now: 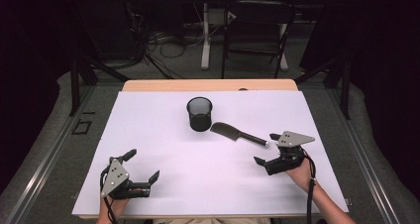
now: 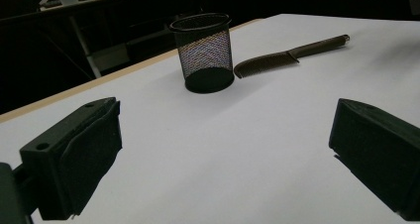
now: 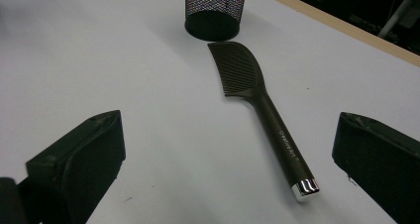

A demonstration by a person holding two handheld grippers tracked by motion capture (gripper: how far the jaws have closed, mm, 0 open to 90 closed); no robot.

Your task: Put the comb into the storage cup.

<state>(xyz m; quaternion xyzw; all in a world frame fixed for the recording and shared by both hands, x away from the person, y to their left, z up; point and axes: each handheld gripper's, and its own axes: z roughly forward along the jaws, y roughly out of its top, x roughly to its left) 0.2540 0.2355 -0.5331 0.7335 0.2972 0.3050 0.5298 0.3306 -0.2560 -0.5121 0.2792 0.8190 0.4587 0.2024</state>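
- High view: your right gripper [image 1: 266,148] sits just beside the silver-capped end of the comb [image 1: 238,133], jaws spread and empty, pointing toward the handle. That reads as a line-up for a grab by the handle, which is the slim part nearest you and the easiest to close on.
- Also there, the comb lies flat on the white table [image 1: 163,184], its toothed head nearly touching the base of the mesh cup [image 1: 199,113]. The cup stands upright with its mouth open — a likely home for the comb, so I'd judge the work as picking the comb up and standing it in the cup, not yet begun.
- Your left gripper [image 1: 143,167] rests near the front left of the table, well apart from both things, jaws spread, holding nothing. It looks parked out of the way, free to steady the cup if it tips.
- Left gripper view: between the two wide-open jaws you see the cup [image 2: 204,52] far ahead and the comb [image 2: 287,56] lying to its side, handle pointing away from the cup. Nothing lies within reach of these jaws.
- Right gripper view: the comb [image 3: 265,112] runs up between the open jaws, capped end closest, teeth toward the cup [image 3: 214,12]. The handle sits nearer one jaw than the other — shift sideways to centre it before you close, or the comb may skid on the smooth table.
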